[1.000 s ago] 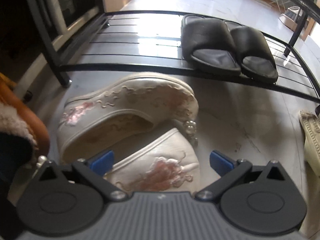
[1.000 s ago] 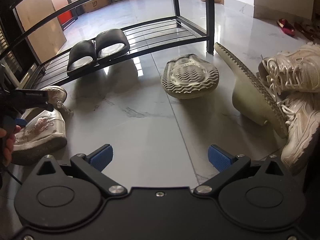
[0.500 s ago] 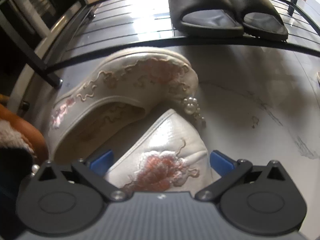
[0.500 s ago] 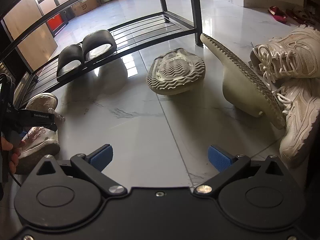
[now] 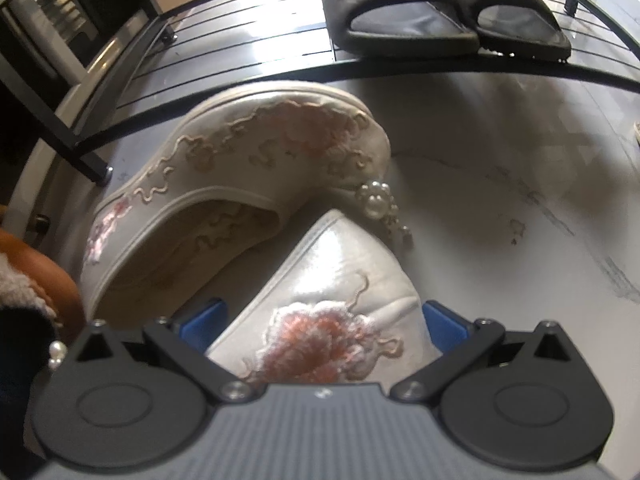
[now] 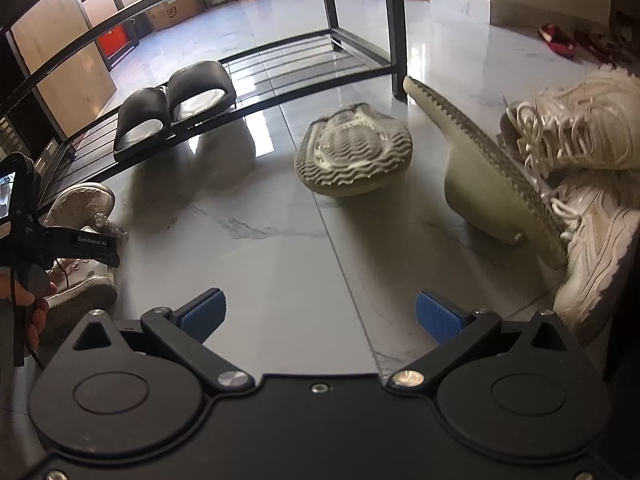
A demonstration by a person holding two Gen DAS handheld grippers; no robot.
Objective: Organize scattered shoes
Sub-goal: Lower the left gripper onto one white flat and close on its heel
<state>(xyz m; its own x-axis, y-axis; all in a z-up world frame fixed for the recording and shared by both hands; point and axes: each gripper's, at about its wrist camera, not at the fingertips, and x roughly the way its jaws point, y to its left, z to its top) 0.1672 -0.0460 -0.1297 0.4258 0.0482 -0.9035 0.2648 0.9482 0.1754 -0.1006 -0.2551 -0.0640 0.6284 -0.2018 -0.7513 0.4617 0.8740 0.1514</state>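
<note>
My left gripper (image 5: pixel 320 326) is open, and the toe of a white embroidered shoe (image 5: pixel 332 304) lies between its blue pads without visible contact. Its mate (image 5: pixel 240 184) lies tilted on its side just beyond, against the rack's front bar. Both show at the left of the right wrist view (image 6: pixel 80 240), under the left gripper. My right gripper (image 6: pixel 320 314) is open and empty above bare floor. Two grey-green slippers lie ahead of it, one sole up (image 6: pixel 354 160), one on edge (image 6: pixel 492 184). White sneakers (image 6: pixel 580 184) are piled at the right.
A black metal shoe rack (image 5: pixel 240 52) stands on the marble floor, with a pair of black slides (image 5: pixel 432 12) on its bottom shelf, also seen in the right wrist view (image 6: pixel 172 104). An orange fur-lined shoe (image 5: pixel 36 276) lies at the far left. Red shoes (image 6: pixel 556 38) lie far right.
My left gripper has moved forward and down over the near embroidered shoe, so its toe now sits between the pads. The right gripper shifted slightly towards the grey-green slippers.
</note>
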